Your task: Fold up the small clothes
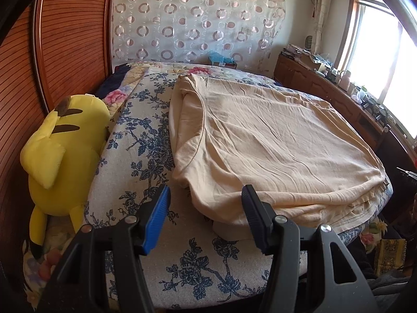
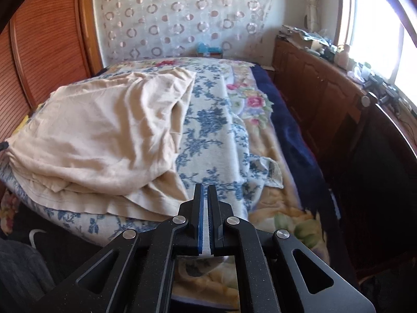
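Note:
A cream-coloured garment (image 1: 273,143) lies spread and partly folded on the blue-flowered bed cover (image 1: 146,135). My left gripper (image 1: 206,193) is open and empty, its jaws wide apart just short of the garment's near left corner. In the right wrist view the same garment (image 2: 104,135) lies to the left, bunched in layers along its near edge. My right gripper (image 2: 206,190) is shut and empty above the flowered cover (image 2: 208,130), to the right of the garment's near right corner.
A yellow plush toy (image 1: 60,151) lies at the bed's left edge against a wooden slatted wall (image 1: 52,39). A wooden cabinet (image 2: 325,99) with clutter runs along the right under a bright window (image 1: 385,60). A circle-patterned curtain (image 1: 195,18) hangs behind the bed.

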